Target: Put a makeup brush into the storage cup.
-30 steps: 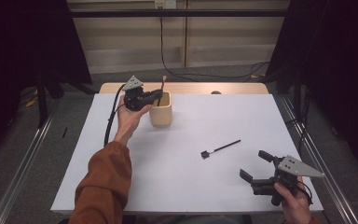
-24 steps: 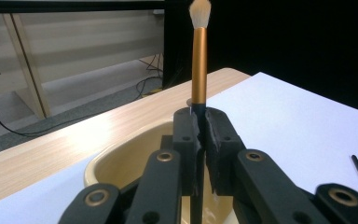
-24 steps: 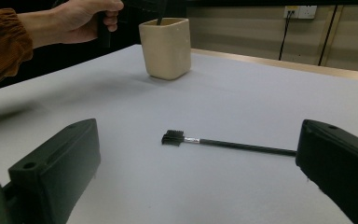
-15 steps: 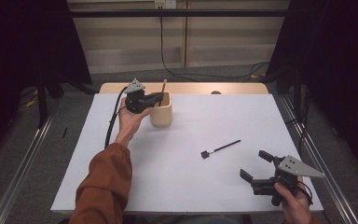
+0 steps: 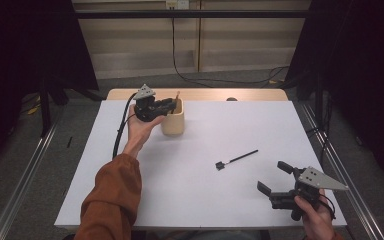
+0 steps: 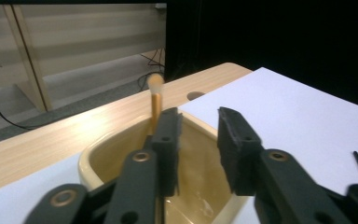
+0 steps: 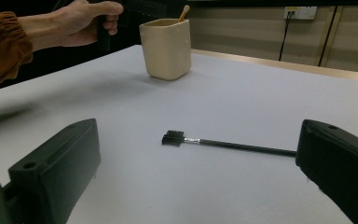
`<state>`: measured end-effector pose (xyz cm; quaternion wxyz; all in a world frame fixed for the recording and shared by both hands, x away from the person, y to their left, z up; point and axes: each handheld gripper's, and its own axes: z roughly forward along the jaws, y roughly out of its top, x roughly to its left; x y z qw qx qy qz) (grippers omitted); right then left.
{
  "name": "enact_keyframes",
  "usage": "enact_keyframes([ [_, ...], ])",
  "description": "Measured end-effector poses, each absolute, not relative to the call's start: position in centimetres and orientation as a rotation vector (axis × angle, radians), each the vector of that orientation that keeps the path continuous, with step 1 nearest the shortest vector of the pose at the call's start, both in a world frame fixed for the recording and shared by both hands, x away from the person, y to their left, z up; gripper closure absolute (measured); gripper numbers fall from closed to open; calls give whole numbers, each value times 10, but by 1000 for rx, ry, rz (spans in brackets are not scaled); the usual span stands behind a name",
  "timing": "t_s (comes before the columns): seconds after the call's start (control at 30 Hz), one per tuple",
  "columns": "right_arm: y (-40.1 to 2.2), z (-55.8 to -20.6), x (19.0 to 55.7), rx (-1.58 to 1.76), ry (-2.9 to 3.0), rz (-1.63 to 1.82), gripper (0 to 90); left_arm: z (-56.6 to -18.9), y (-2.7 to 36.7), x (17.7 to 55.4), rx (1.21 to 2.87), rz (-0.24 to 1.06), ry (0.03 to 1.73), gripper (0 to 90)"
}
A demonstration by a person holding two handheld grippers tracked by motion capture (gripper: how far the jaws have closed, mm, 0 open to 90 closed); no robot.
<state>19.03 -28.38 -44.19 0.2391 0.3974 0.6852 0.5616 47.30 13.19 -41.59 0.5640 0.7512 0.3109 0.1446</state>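
A cream cup [image 5: 172, 123] stands at the back of the white mat, with a gold-handled brush [image 5: 178, 94] leaning inside it. My left gripper [image 5: 172, 104] hovers over the cup's rim. In the left gripper view its jaws [image 6: 199, 116] have just been opening, with a bare gap between them, and the brush [image 6: 155, 93] stands free just left of the left jaw. A black spoolie brush [image 5: 237, 159] lies flat mid-mat. My right gripper [image 5: 273, 177] rests near the front right, wide open, and looks at that brush [image 7: 223, 144] from a distance.
The white mat [image 5: 205, 200] covers a wooden table [image 5: 205, 94] whose back strip has a small round hole. The left gripper's cable [image 5: 120, 130] trails along the mat's left side. Metal rails run on the floor on both sides.
The left gripper's jaws have parted a little above the cup, and the gold brush stays in the cup. Neither hand has shifted, and the black brush lies where it was.
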Motion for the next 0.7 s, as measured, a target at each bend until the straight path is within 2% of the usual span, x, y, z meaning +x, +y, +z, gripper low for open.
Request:
enact_keyframes([
  [0.37,-284,-442,190,1087,1875,1538,0,-409,135,468,1747,367,766,356],
  [0.47,-284,-442,190,1085,1877,1535,0,-407,136,466,1733,373,793,215],
  [0.6,-284,-442,190,1083,1878,1535,0,-404,137,463,1732,360,806,79],
  [0.7,-284,-442,190,1085,1879,1533,0,-405,139,459,1724,362,819,49],
])
